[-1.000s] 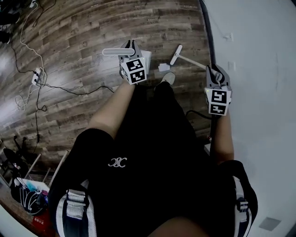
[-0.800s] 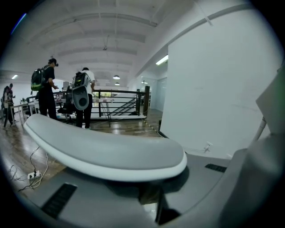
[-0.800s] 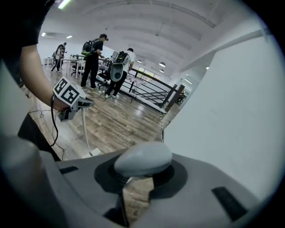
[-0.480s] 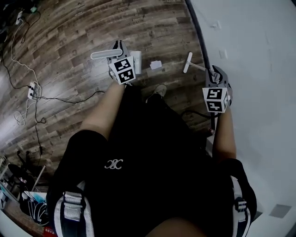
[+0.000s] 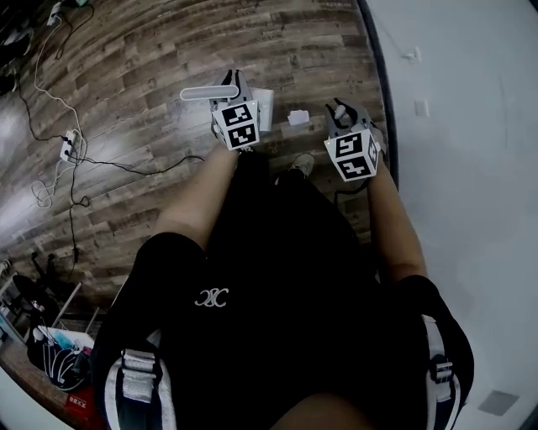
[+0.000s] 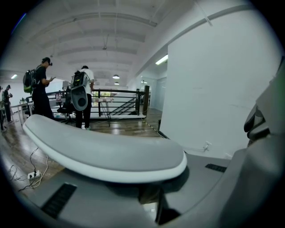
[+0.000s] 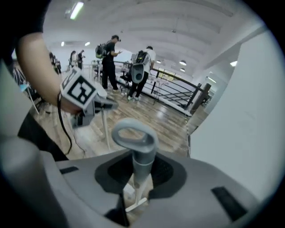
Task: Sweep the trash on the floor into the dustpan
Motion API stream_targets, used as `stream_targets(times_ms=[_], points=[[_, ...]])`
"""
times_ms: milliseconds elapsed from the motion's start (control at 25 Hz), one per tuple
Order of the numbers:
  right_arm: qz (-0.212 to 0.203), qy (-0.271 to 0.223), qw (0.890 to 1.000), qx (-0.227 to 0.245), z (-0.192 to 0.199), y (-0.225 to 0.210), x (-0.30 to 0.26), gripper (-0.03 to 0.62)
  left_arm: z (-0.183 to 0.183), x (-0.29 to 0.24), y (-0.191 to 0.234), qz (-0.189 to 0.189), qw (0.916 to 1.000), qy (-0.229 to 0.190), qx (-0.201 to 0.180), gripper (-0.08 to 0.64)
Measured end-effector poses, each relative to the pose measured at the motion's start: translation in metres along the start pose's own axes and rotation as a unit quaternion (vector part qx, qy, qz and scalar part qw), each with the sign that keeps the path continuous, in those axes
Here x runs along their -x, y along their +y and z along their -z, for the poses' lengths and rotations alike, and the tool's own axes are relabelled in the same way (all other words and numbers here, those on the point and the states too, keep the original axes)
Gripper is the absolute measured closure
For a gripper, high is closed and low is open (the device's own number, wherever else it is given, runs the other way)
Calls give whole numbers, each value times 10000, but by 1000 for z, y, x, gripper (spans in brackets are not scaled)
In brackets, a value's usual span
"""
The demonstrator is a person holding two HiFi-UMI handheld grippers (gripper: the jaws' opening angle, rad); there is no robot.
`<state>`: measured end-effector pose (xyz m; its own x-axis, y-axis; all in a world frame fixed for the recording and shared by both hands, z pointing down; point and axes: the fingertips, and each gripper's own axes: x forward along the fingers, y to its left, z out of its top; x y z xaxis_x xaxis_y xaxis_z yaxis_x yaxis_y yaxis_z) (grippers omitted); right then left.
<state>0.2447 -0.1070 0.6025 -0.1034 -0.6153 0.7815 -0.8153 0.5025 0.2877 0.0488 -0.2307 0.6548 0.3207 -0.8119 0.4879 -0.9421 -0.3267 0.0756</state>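
Two grippers are held above the wooden floor [image 5: 143, 59]. The left gripper [image 5: 230, 87] is clamped on the long grey-white dustpan handle [image 6: 107, 151], with the white dustpan [image 5: 264, 109] seen just right of it. The right gripper [image 5: 343, 112] is closed around the looped grey broom handle [image 7: 136, 147]. White trash [image 5: 298, 117] is seen between the grippers.

It looks like a big open workroom or lab. It has a wood floor [image 5: 151, 76] with cables [image 5: 40, 191], white walls [image 6: 213, 89], a black railing [image 6: 118, 103], ceiling lights [image 7: 76, 9] and people [image 7: 109, 62] wearing backpacks.
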Motion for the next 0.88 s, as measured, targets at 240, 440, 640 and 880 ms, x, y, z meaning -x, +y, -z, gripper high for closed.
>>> stream_targets(times_ms=[240, 440, 640, 880], points=[[-526, -1444, 9841, -890, -103, 21, 13, 502, 1, 6, 12, -30, 9999, -64, 130, 528], [-747, -1694, 9771, -1051, -114, 22, 30, 502, 5, 13, 16, -44, 9998, -89, 145, 528], [-726, -1774, 9775, -879, -115, 31, 53, 500, 6, 17, 29, -129, 9996, -45, 252, 526], [-323, -1870, 9771, -962, -103, 9, 94, 500, -7, 13, 43, -348, 9982, 306, 376, 523]])
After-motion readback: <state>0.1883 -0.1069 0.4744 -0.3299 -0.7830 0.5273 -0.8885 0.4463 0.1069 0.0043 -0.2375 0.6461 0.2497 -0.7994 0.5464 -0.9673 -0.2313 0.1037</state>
